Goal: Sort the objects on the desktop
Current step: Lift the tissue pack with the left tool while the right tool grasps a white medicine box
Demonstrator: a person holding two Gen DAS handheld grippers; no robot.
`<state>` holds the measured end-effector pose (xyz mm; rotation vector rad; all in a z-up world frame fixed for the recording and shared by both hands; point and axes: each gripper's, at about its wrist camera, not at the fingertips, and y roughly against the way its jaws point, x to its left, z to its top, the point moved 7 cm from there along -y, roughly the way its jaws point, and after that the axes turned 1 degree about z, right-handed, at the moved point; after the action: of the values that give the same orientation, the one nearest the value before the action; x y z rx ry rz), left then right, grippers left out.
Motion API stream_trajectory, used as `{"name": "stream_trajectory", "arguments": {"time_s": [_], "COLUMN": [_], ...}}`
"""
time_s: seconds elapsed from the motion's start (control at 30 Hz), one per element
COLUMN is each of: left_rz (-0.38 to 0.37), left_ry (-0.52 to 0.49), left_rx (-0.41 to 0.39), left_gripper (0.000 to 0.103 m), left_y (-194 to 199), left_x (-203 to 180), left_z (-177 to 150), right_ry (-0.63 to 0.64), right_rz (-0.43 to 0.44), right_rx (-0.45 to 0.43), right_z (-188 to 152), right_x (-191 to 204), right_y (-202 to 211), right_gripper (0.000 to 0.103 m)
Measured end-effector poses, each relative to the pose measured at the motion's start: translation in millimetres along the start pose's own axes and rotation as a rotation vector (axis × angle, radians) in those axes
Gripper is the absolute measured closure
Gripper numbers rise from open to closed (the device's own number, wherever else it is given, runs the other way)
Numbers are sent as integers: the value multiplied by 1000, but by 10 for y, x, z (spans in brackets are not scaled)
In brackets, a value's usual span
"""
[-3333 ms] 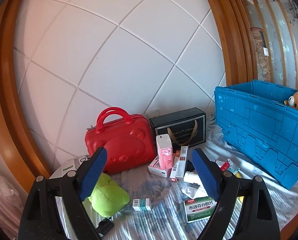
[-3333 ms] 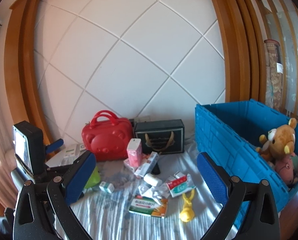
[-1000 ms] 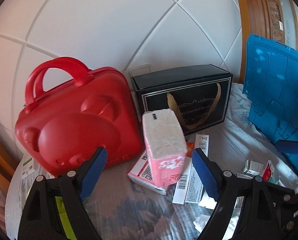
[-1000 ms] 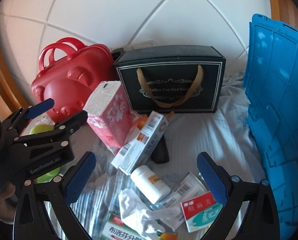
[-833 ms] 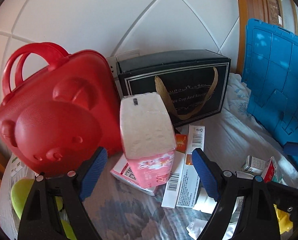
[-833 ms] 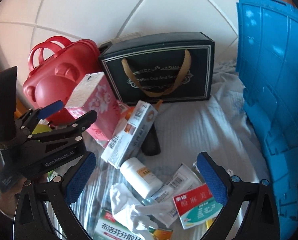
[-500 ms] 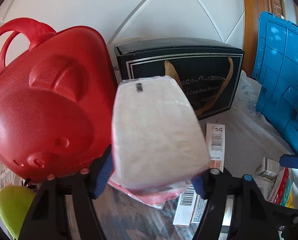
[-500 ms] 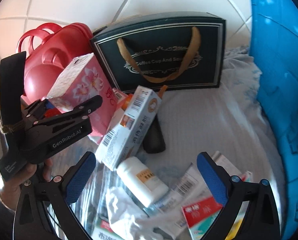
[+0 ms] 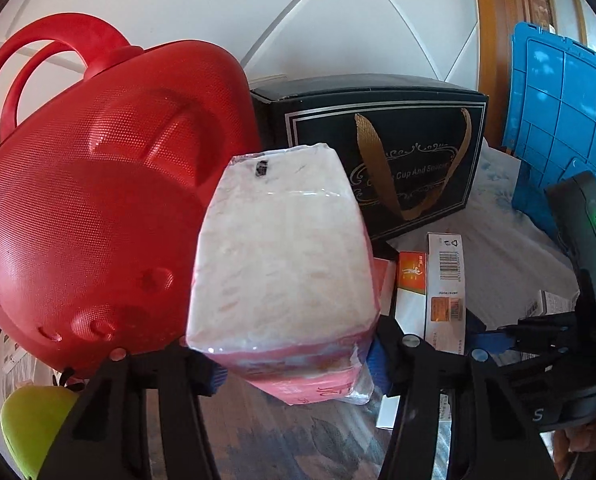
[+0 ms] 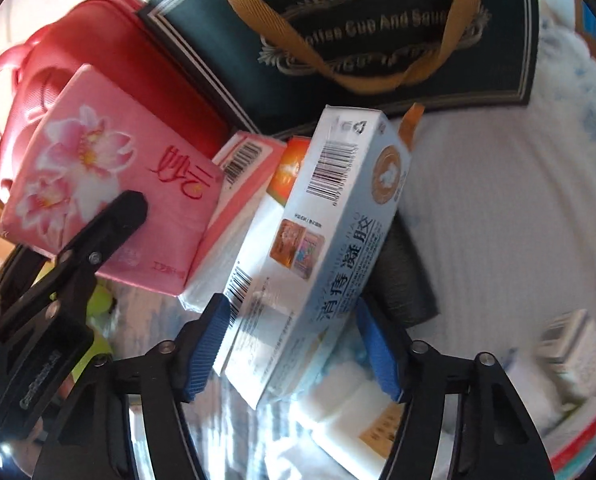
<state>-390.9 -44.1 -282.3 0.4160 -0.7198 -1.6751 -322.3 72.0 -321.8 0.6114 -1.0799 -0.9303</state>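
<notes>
In the left wrist view, the left claw (image 9: pixel 293 364) is closing on a pink tissue pack (image 9: pixel 281 264) that stands between its blue pads, which sit right against the pack's lower sides. The pack fills the near middle of the view. Behind it on the left stands a red bear-shaped case (image 9: pixel 97 208) with two loop handles; to the far right of that is a dark gift box (image 9: pixel 414 148) with a gold ribbon, and a blue crate (image 9: pixel 562 120) stands at the far right edge. Long medicine boxes (image 9: pixel 430 292) lie on the pale patterned cloth (image 9: pixel 494 216) just right of the pack. A green object (image 9: pixel 33 420) shows at the near left corner. In the right wrist view, the right claw (image 10: pixel 293 348) is closing around a long white and blue medicine carton (image 10: pixel 322 240), which lies slanted between its blue fingers; whether the pads press it yet cannot be told. To the left, the left claw's black finger (image 10: pixel 109 224) lies against the pink pack, and the dark gift box stands at the far side.
</notes>
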Motion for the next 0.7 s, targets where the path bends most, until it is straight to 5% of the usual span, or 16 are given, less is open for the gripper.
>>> {"name": "stream_trajectory", "arguments": {"time_s": [0.2,0.5,0.7], "left_rz": [-9,-51,-33], "left_ry": [-3,-19,-23], "left_rx": [-8,-25,12], "left_gripper": [49,53,53], "left_y": [0,163,89], "left_x": [10,-56,-80], "left_z": [-20,-146,-165], "right_ry": [38,92,92], "right_rz": [40,45,-56], "right_rx": [-23,-54,-18], "right_z": [-20,-190,-231], "right_x": [13,26,-81], "right_y": [143,517,360], "right_gripper": [60,66,66]}}
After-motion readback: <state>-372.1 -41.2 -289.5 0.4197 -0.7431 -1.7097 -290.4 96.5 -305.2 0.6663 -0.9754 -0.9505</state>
